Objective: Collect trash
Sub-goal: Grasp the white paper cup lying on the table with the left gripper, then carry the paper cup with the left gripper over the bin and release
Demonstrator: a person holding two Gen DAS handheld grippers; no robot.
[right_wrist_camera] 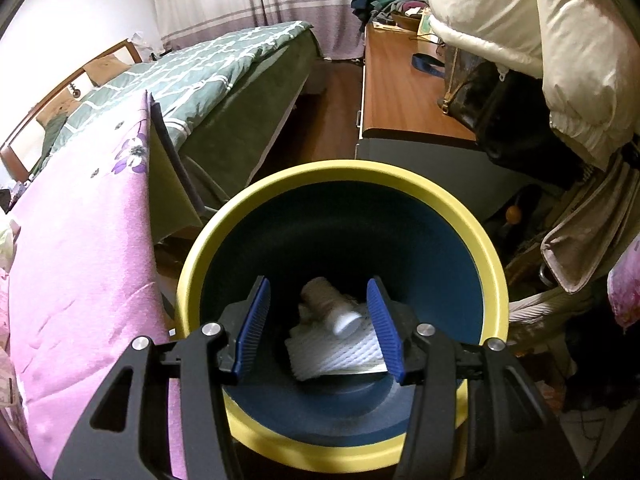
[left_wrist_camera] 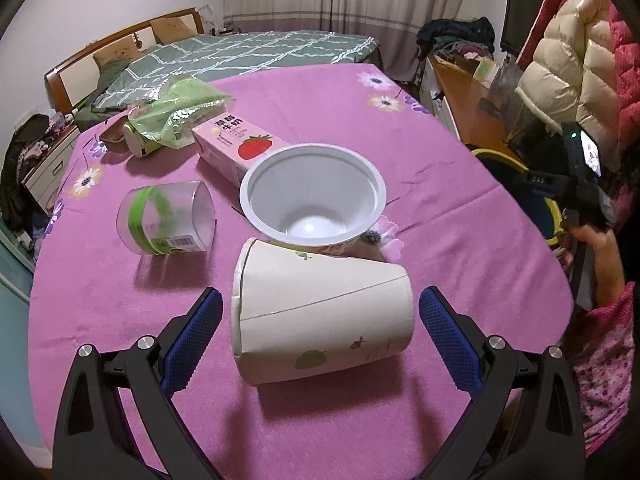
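A white paper cup (left_wrist_camera: 320, 316) lies on its side on the pink tablecloth (left_wrist_camera: 100, 304). My left gripper (left_wrist_camera: 320, 320) is open, its blue pads either side of the cup without touching. Behind it stand a white plastic bowl (left_wrist_camera: 312, 196), a clear cup with green bands (left_wrist_camera: 168, 218) on its side, a pink strawberry milk carton (left_wrist_camera: 236, 148) and a green wrapper (left_wrist_camera: 180, 108) over a can. My right gripper (right_wrist_camera: 318, 320) is open and empty over the dark blue bin with a yellow rim (right_wrist_camera: 344, 170). In the bin lie a small bottle (right_wrist_camera: 332, 304) and white foam netting (right_wrist_camera: 336, 354).
The bin's rim also shows at the table's right edge in the left wrist view (left_wrist_camera: 504, 160), next to the other gripper and the person's arm. A bed (left_wrist_camera: 248, 48) is behind the table. A wooden desk (right_wrist_camera: 404, 88) with bags and a hanging cream jacket (right_wrist_camera: 532, 28) is right.
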